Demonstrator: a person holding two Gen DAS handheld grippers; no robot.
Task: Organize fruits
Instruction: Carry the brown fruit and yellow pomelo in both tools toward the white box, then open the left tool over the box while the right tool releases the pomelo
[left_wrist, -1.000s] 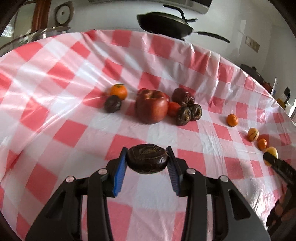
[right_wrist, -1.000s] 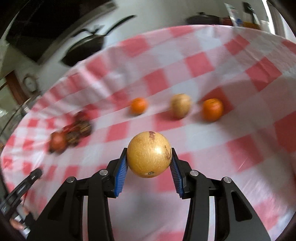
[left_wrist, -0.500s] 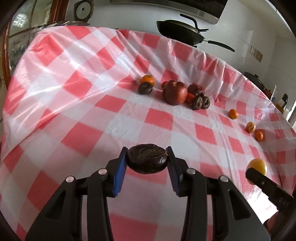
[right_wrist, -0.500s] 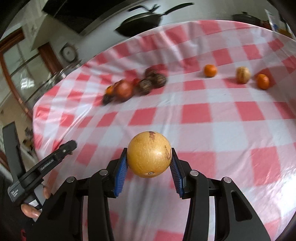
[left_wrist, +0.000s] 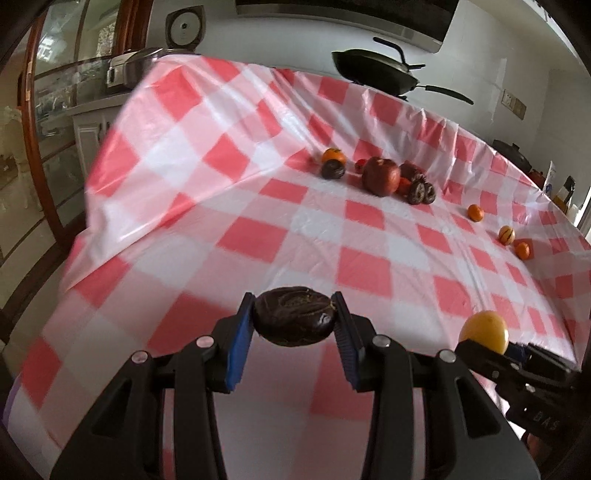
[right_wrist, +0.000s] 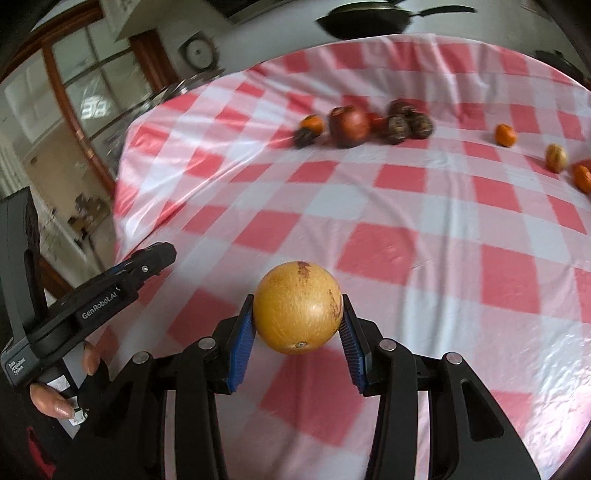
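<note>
My left gripper (left_wrist: 294, 334) is shut on a dark wrinkled fruit (left_wrist: 294, 320), held above the near part of the checked tablecloth (left_wrist: 258, 236). My right gripper (right_wrist: 298, 330) is shut on a round yellow fruit (right_wrist: 298, 306), also seen low right in the left wrist view (left_wrist: 484, 330). Far back lies a cluster: a red apple (left_wrist: 380, 175), an orange (left_wrist: 333, 155), dark wrinkled fruits (left_wrist: 421, 192). To the right lie two small oranges (left_wrist: 475, 213) and a striped yellowish fruit (left_wrist: 506, 234). The left gripper body shows at the left of the right wrist view (right_wrist: 110, 284).
A black wok (left_wrist: 373, 70) stands beyond the table's far edge. A glass cabinet (left_wrist: 44, 110) with a wooden frame stands at the left. The table edge drops off at the left (left_wrist: 88, 221).
Both grippers have pulled back toward the near edge with their fruits still held; the fruit cluster now looks smaller and farther away.
</note>
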